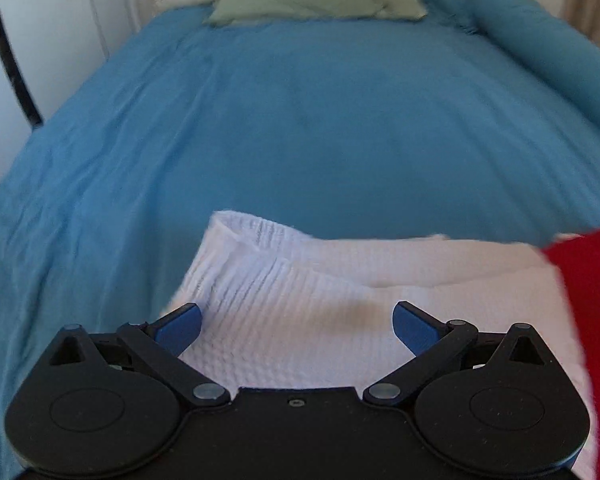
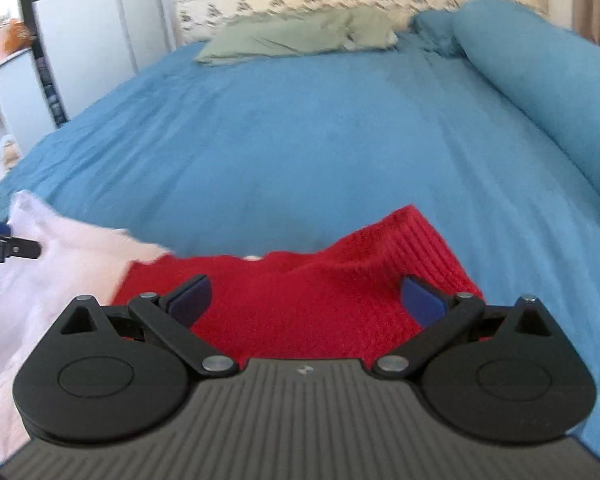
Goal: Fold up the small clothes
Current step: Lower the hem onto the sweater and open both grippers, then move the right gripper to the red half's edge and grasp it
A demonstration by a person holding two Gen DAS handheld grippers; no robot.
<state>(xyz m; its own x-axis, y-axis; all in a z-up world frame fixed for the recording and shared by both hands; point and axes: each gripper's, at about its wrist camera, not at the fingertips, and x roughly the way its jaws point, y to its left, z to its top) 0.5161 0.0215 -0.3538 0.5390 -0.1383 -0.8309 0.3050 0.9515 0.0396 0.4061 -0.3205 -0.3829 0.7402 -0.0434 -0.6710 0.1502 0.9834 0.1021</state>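
Small clothes: folding barely begun, both pieces still lying loose

Small clothes, two pieces, are lying side by side on the blue bed cover (image 1: 300,128), low in both frames. The white ribbed garment (image 1: 284,304) is sitting at lower centre of the left wrist view, one edge curling over at its upper left; no tidy fold is showing. The red knitted garment (image 2: 312,300) is occupying lower centre of the right wrist view, rumpled, touching the white piece on its left.

The left hand-held gripper (image 1: 298,326) is hovering over the white garment with jaws spread wide, holding nothing. The right hand-held gripper (image 2: 306,300) is likewise wide apart over the red garment, empty.

Judgement: both pieces are awaiting folding; nothing appears finished.

Writing: a small label on the gripper at the left edge of the right wrist view is too blurred to read.
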